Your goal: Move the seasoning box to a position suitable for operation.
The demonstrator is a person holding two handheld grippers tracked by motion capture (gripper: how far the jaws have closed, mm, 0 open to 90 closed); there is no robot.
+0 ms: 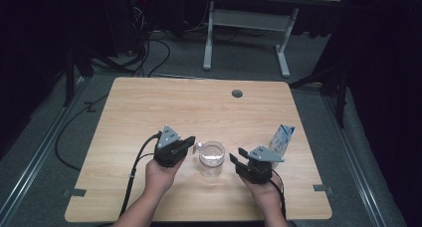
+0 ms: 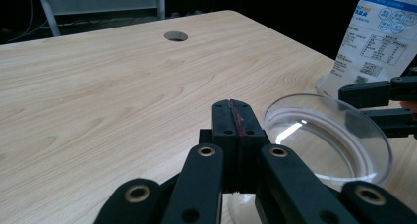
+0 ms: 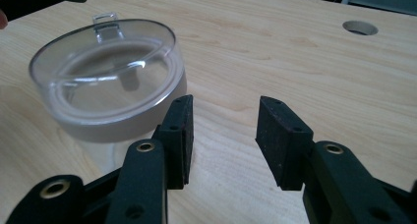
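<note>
Sitting mid-worktop, the clear jar is flanked by both grippers, left with fingers pressed together just beside its handle, right with fingers spread, holding nothing, and the carton beyond looks untouched.

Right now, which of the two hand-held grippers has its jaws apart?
The right hand-held gripper: a clear gap shows between its pads. The left hand-held gripper is pressed shut.
</note>
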